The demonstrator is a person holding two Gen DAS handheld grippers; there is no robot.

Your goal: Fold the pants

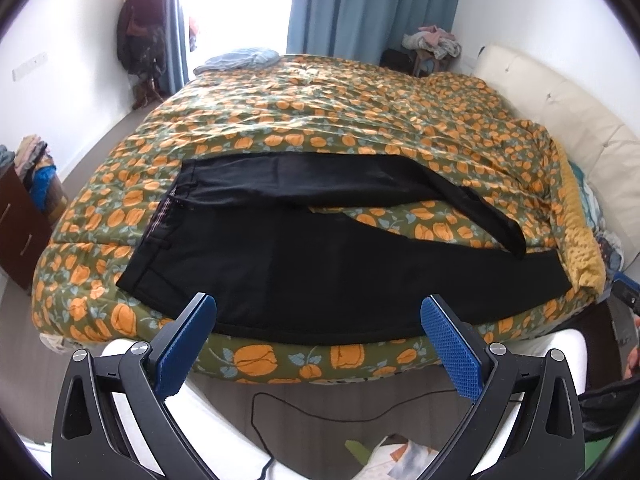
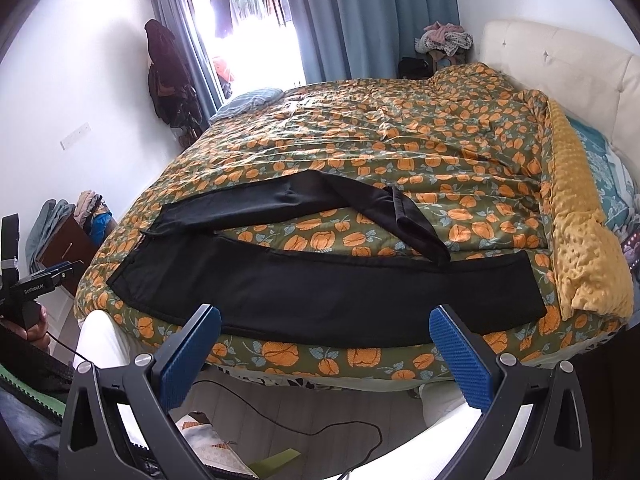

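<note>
Black pants [image 1: 304, 264] lie spread on the bed's flowered quilt [image 1: 320, 112], waistband to the left, legs running right. The near leg lies flat along the bed's front edge; the far leg [image 1: 472, 204] is angled, its end bent toward the near leg. The pants also show in the right wrist view [image 2: 320, 284]. My left gripper [image 1: 318, 320] is open and empty, held just in front of the near leg's edge. My right gripper [image 2: 325, 330] is open and empty, also just short of the near leg. The left gripper shows at the left edge of the right wrist view [image 2: 52, 276].
A cream headboard [image 1: 560, 96] and yellow blanket [image 1: 580, 240] are at the right. A brown dresser [image 1: 20, 220] with clothes stands at left. A black cable [image 1: 304, 404] and papers lie on the floor below the bed edge. Blue curtains [image 1: 360, 4] hang at the back.
</note>
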